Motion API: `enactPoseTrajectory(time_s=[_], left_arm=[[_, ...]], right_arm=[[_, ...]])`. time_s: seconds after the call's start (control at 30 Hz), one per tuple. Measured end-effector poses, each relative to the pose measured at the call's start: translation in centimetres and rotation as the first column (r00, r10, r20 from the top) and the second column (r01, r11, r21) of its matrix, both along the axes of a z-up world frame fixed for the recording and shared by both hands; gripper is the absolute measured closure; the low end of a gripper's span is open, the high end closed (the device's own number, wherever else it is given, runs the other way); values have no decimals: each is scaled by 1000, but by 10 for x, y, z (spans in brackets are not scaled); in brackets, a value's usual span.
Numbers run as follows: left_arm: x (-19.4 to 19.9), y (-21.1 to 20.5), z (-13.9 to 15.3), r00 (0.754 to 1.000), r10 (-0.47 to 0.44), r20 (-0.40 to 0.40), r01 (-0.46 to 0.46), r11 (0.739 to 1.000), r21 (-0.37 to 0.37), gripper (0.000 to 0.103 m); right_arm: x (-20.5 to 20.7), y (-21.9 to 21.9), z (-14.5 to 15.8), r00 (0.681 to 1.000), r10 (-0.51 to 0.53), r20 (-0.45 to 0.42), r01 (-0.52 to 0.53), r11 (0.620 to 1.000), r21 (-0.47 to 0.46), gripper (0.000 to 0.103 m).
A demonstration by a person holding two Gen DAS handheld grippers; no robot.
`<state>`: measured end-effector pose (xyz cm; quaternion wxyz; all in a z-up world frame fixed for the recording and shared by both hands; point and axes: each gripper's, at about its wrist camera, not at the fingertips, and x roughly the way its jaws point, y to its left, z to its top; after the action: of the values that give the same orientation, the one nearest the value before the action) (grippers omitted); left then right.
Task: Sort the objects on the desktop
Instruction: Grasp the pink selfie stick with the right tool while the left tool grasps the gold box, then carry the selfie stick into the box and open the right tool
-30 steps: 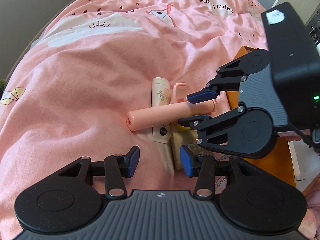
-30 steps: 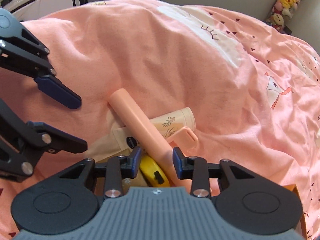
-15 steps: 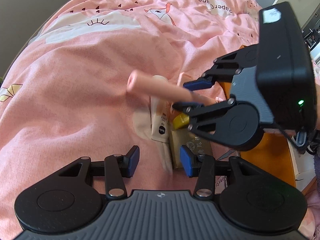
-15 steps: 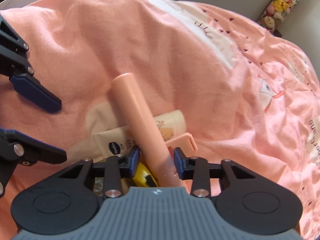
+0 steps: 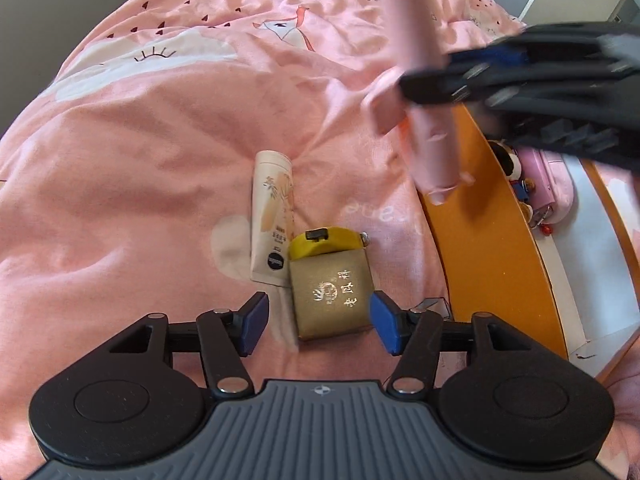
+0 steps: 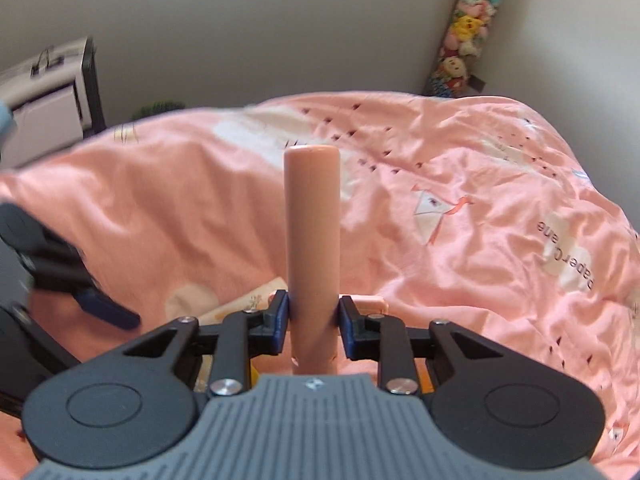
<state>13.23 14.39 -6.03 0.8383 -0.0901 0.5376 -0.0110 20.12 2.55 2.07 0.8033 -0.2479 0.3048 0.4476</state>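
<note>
Clamping the pink cylinder (image 6: pixel 312 240) near its lower end, the right gripper (image 6: pixel 312 322) holds it upright, clear of the pink bedspread (image 6: pixel 480 208). The left gripper (image 5: pixel 319 322) hovers low with jaws spread wide, empty, straddling a gold box (image 5: pixel 330 294). A yellow tape measure (image 5: pixel 326 242) and a cream tube (image 5: pixel 272 216) lie touching the box, beside an orange tray (image 5: pixel 496 216).

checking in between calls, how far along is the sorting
Early on. In hand: the right hand-held gripper is shut on the pink tube, lifted off the bedspread. Left: the cream tube, yellow tape measure and gold box lie there; the left hand-held gripper is open and empty.
</note>
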Motion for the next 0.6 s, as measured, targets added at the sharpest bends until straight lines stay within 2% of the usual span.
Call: enactPoseTrajectory(time_s=[0.13, 0.3, 0.43, 0.53, 0.6], left_arm=[[7, -11, -12, 1000, 4, -25, -4, 1000, 7, 35], [14, -20, -30, 998, 17, -66, -16, 1000, 10, 35], [17, -29, -37, 998, 18, -66, -13, 997, 76, 32], [19, -32, -41, 997, 31, -70, -24, 994, 105, 32], [20, -30, -44, 996, 39, -78, -32, 995, 95, 33]], right_arm=[[0, -43, 33, 996, -74, -55, 78, 993, 88, 75], [-10, -105, 60, 983, -160, -85, 169, 979, 112, 75], [-13, -144, 59, 960, -251, -128, 258, 965, 42, 75], [-12, -166, 39, 931, -326, -165, 322, 945, -53, 75], [-11, -178, 21, 912, -365, -188, 351, 930, -106, 75]])
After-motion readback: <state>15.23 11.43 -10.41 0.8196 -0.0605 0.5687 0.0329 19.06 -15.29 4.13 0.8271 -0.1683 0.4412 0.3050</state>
